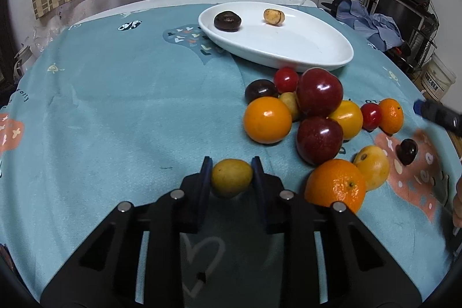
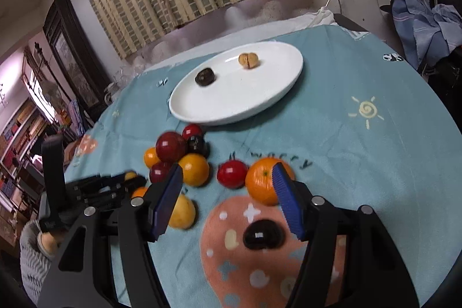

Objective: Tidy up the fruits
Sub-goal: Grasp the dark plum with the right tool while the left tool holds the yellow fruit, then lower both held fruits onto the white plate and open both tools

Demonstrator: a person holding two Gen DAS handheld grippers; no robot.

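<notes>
The left tongs (image 1: 232,173) clamp a yellow-green fruit (image 1: 231,177) crosswise, the white plate (image 1: 332,64) lying ahead and rightward; the right tongs (image 2: 228,192) stand apart, empty.

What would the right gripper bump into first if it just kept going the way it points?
Probably the small dark fruit lying between the open right gripper fingers, on the tablecloth; depth is uncertain.

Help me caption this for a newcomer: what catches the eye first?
A bright heap of fruit lies on the blue tablecloth, just before a white plate holding two small pieces. Nearer, the left gripper pinches a small yellow fruit.
</notes>
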